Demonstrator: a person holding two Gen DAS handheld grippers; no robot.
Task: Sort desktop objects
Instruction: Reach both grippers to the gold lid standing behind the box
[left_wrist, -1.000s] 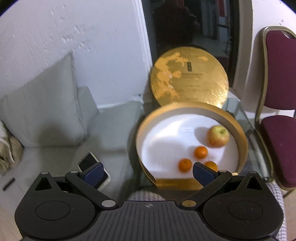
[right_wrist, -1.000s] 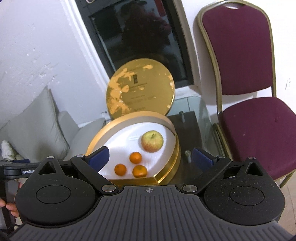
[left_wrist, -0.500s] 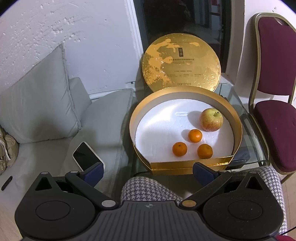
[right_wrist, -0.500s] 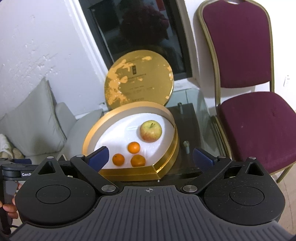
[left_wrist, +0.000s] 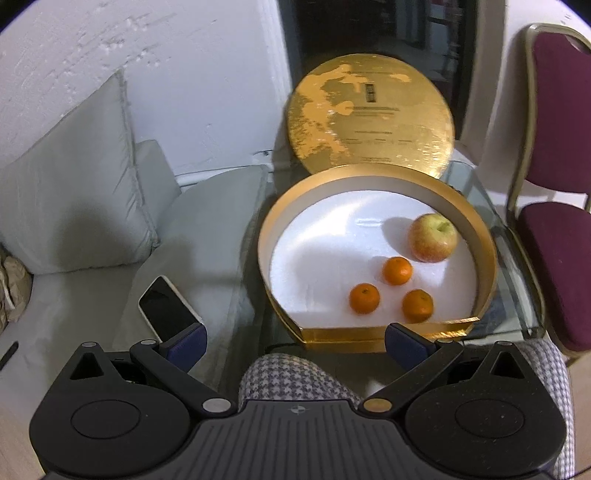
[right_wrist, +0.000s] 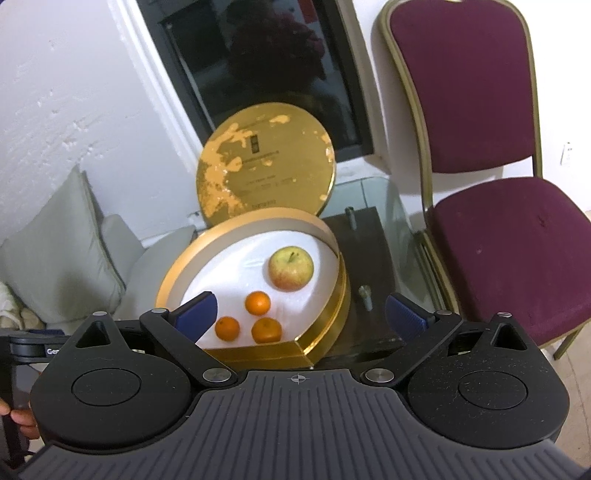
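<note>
Both the left gripper (left_wrist: 294, 343) and right gripper (right_wrist: 300, 314) hover spread wide, empty. An apple (left_wrist: 433, 237) sits beyond three tangerines (left_wrist: 397, 270) in the gold box (left_wrist: 480, 236)

Box wall (left_wrist: 476, 236) rings fruit; top open; lid (left_wrist: 369, 110) behind.

A round gold cardboard box (left_wrist: 476, 236) with a white lining lies open on the glass counter (left_wrist: 517, 310), its round gold lid (left_wrist: 369, 114) propped upright behind it. Inside sit a red-yellow apple (left_wrist: 432, 238), stem up, and three small orange tangerines (left_wrist: 397, 270), loosely clustered near the box's flat front edge.
</note>
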